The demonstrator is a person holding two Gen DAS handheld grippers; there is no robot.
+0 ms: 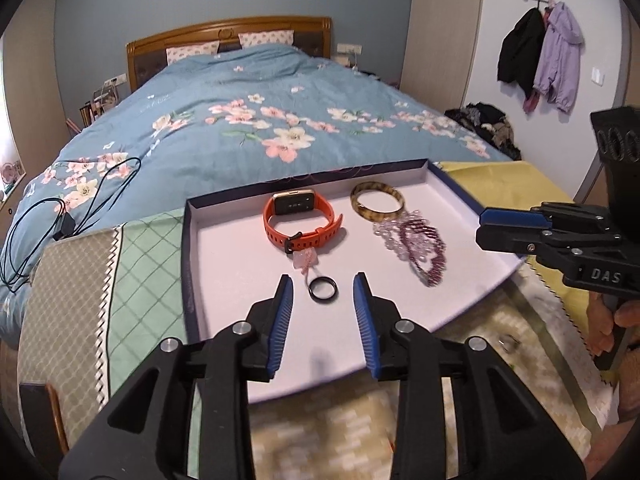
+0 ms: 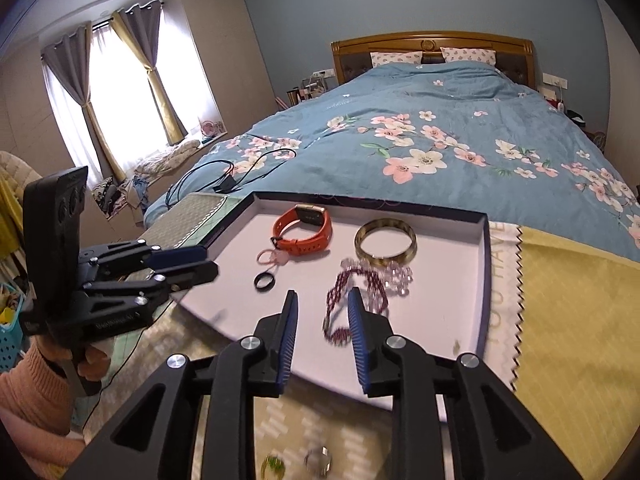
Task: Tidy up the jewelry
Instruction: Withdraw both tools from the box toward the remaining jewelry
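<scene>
A bedroom with blue-grey walls holds a wide bed under a blue floral quilt, backed by a wooden headboard with three framed flower prints above it. Curtained windows light one side of the room; coats hang from wall hooks on the other. A black cable lies coiled on the quilt. At the foot of the bed stands a table covered in patchwork cloth, green check and beige on one side, yellow on the other. On it rests a shallow tray with dark rim and pale lining. Inside lie an orange smartwatch, an amber bangle beside it, a tangle of pink and purple bead bracelets just in front of the bangle, a small pink charm touching the watch strap, and a black ring near the front. The left gripper hovers above the ring, jaws parted, nothing between the pads. The right gripper hangs over the near end of the purple beads, jaws likewise parted and clear of them. Two small rings lie blurred on the cloth outside the tray.
</scene>
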